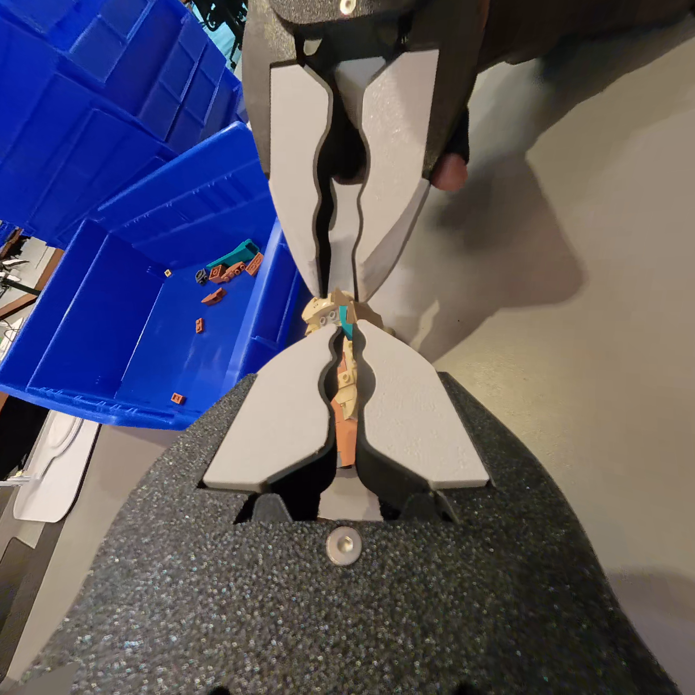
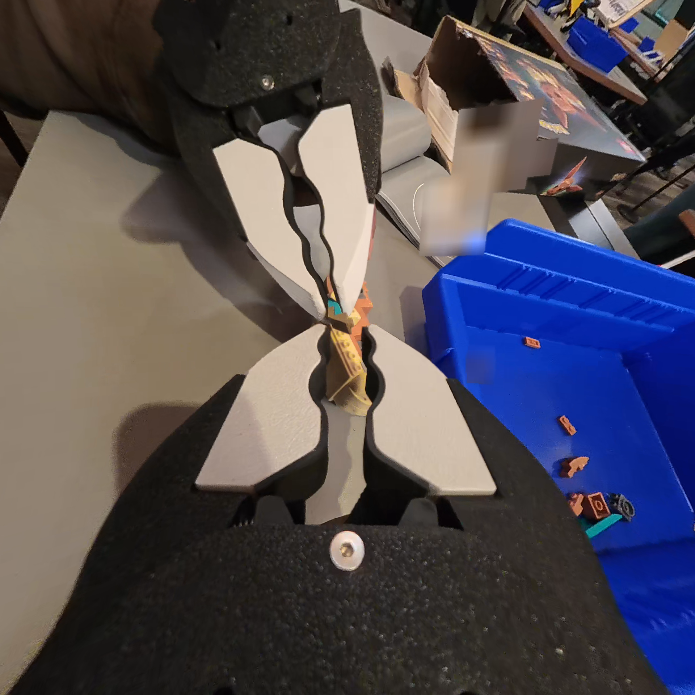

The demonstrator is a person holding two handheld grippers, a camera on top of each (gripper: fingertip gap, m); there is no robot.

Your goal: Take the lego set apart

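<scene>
Left tongs [image 1: 348,331]: narrow, clamped on brick model [image 1: 331,312].
Right tongs [image 2: 348,331]: narrow, gripping the model's tan end.
Care: steady, even squeeze.

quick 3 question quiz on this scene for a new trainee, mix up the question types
1. True or false: the small tan, brown and teal toy-brick assembly rests on the grey tabletop.
2. Which holds the loose brown bricks? A) the open blue plastic bin B) the torn cardboard box C) the tabletop
3. Fill in: the left tongs and right tongs meet the assembly from ______ ends.

Key:
1. False: it is lifted between both tongs.
2. A
3. opposite
</scene>
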